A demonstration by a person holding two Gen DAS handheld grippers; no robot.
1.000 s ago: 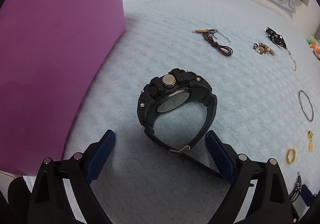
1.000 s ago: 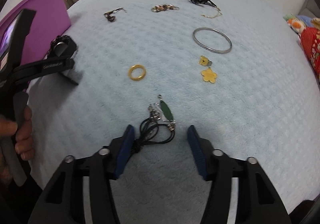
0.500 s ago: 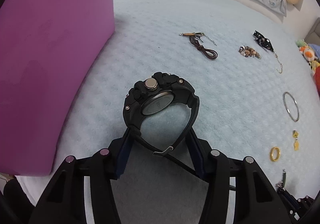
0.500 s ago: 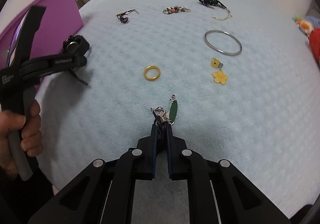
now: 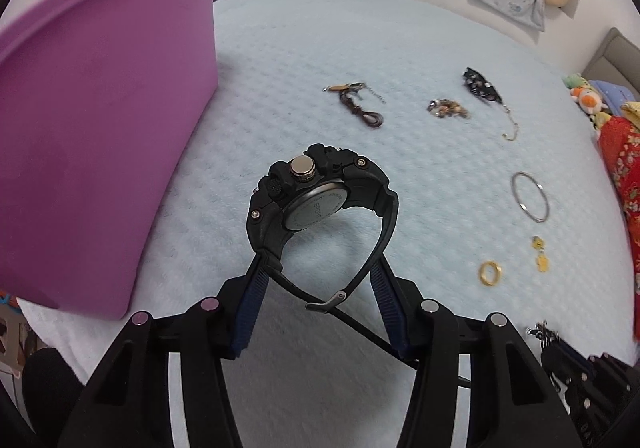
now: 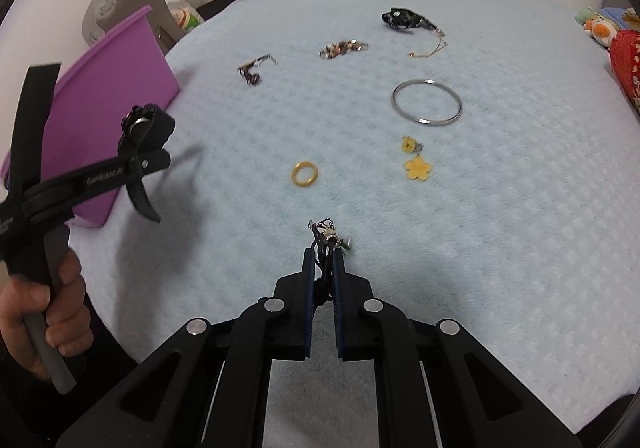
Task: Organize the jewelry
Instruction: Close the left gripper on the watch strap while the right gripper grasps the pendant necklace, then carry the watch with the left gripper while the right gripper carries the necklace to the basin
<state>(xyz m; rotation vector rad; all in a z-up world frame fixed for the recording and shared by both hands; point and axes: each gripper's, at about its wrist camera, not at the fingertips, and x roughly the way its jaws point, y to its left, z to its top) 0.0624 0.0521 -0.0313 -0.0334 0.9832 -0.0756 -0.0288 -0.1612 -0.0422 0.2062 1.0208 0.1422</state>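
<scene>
My left gripper (image 5: 318,280) has its blue-padded fingers pressed against the strap of the chunky black wristwatch (image 5: 320,200), which stands in the middle of the left wrist view with its dial turned down toward me and its loose strap end trailing to the lower right. My right gripper (image 6: 323,268) is pinched nearly shut on the black cord necklace with silver clasps and a green pendant (image 6: 326,238), low in the centre of the right wrist view; the clasps stick out past the fingertips and the pendant shows just to their right. The purple plastic bin (image 5: 100,152) fills the left side of the left wrist view, resting on the pale blue quilted bedspread (image 5: 320,48). In the right wrist view the rest lies spread on that bedspread: the yellow ring (image 6: 305,174) at centre, the yellow flower charm (image 6: 418,166) to its right, the thin silver bangle (image 6: 426,102) above that, and along the upper part the brown leather cord bracelet (image 6: 254,70), the beaded bracelet (image 6: 343,47) and the black patterned piece with a fine gold chain (image 6: 406,20). My left hand (image 6: 44,316) shows at the lower left edge, gripping its handle.
</scene>
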